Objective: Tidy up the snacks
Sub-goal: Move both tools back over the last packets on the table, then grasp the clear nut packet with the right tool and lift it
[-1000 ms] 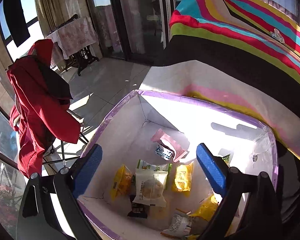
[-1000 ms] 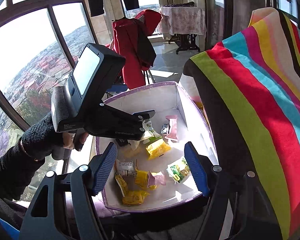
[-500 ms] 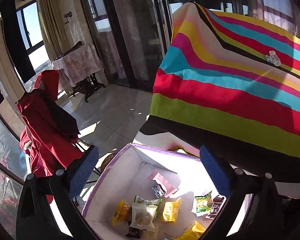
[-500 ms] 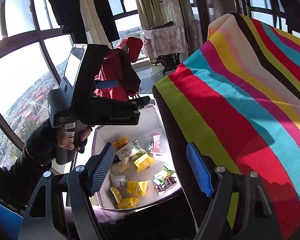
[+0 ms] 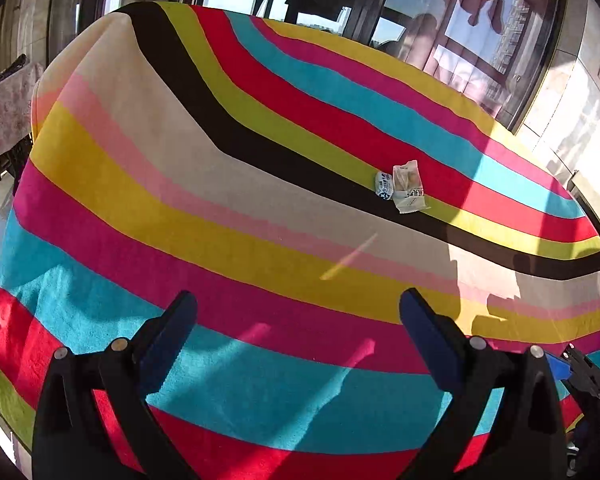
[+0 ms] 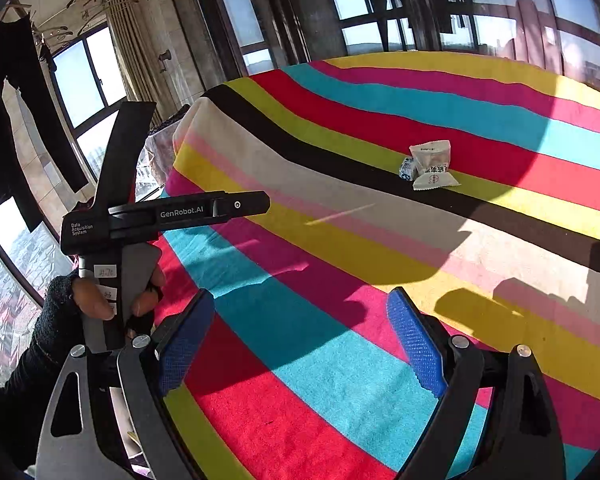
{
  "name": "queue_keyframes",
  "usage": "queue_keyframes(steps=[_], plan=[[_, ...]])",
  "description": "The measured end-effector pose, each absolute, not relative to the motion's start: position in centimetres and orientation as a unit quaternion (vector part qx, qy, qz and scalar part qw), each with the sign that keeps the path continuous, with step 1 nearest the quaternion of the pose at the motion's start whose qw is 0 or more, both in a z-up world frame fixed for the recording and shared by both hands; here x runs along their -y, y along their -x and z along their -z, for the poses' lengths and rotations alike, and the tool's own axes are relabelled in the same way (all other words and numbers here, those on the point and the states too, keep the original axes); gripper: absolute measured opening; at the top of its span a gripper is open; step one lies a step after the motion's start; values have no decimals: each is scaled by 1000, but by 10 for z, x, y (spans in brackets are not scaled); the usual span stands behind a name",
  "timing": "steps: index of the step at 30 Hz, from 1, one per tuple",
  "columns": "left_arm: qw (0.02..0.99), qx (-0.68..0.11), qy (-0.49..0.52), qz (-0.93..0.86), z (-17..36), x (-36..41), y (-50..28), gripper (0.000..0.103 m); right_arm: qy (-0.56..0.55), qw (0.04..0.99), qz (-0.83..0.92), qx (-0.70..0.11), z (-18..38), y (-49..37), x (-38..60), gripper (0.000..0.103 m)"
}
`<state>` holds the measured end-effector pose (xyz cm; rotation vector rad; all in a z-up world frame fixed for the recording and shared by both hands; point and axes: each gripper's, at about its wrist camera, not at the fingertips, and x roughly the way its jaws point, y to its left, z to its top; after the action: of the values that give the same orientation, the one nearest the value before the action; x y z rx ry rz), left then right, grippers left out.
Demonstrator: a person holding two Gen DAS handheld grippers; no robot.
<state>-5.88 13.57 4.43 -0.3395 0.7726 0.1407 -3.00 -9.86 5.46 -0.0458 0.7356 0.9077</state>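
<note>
Presently the left claw [image 5: 298, 334] stands wide open and empty above the striped table [image 5: 180, 208]; the right claw [image 6: 300, 344] is likewise spread, holding nothing. Ahead of both, well apart from the fingers, lie two snacks touching each other: a white packet [image 5: 409, 191] [image 6: 432, 165] and a small blue-white packet [image 5: 384, 185] [image 6: 407, 169]. Both look light, crinkly and crushable; judged best gripped across the middle, gently, one at a time.
</note>
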Motion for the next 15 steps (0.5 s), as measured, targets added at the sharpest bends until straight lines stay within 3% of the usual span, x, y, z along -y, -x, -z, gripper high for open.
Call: queue_keyframes(steps=[6, 15], plan=[[920, -365, 131, -59, -34, -106, -13, 101, 60, 883, -316, -342, -40, -61, 105, 86], [908, -387, 158, -9, -12, -120, -40, 101, 358, 835, -302, -288, 0, -150, 28, 86]])
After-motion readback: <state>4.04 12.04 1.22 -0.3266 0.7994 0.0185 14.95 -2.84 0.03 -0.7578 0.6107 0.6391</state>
